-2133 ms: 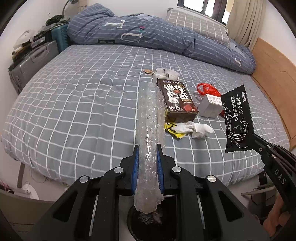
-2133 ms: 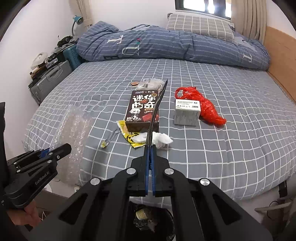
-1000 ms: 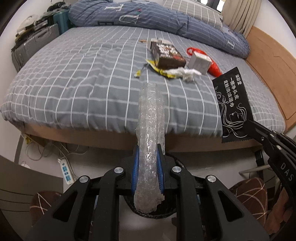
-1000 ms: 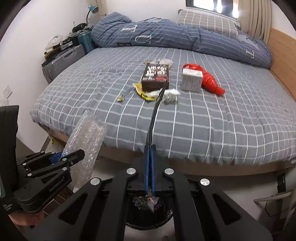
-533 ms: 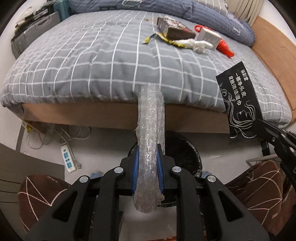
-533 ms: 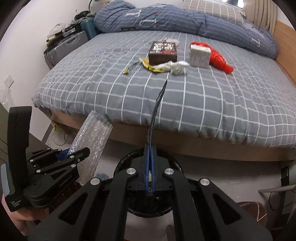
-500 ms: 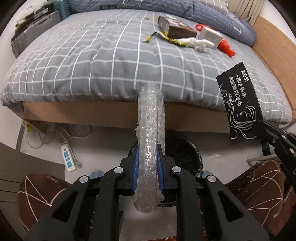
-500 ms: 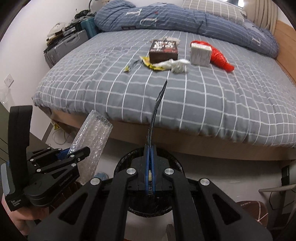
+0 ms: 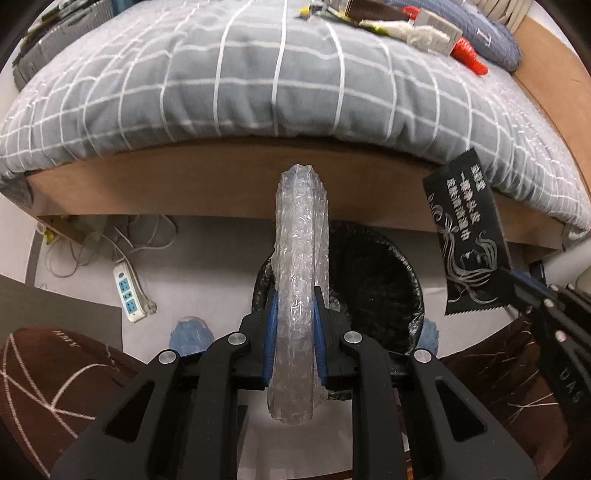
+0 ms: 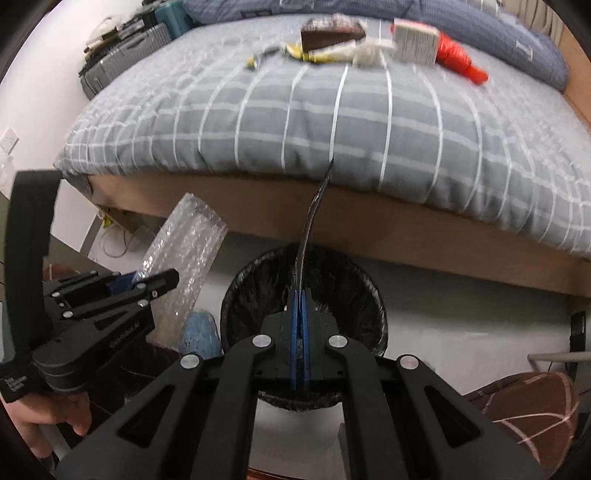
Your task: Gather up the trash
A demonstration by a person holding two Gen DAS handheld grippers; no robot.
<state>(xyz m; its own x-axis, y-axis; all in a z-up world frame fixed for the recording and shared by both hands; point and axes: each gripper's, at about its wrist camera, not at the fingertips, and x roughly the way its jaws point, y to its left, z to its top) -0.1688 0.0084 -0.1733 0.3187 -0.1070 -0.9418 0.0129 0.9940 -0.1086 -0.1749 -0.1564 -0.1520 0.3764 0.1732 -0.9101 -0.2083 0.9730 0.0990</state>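
Got my left gripper (image 9: pixel 295 347) clamped mid-roll on squishy, featherlight bubble wrap (image 9: pixel 300 280) and my right gripper (image 10: pixel 300 347) pinching a floppy black sachet (image 9: pixel 471 236), both over the bin (image 10: pixel 258 280).

1. Two grippers are showing: the left gripper (image 9: pixel 295 314) and the right gripper (image 10: pixel 300 295).
2. One roll of bubble wrap (image 9: pixel 301 258) and one black sachet (image 9: pixel 469 240) are being held.
3. One black-lined trash bin (image 10: pixel 258 280) is standing on the floor.
4. One power strip (image 9: pixel 129 291) is lying there.
5. One dark box (image 10: pixel 332 35), one grey box (image 10: pixel 415 44) and one red bag (image 10: pixel 458 61) are sitting on the one bed (image 10: pixel 295 122).
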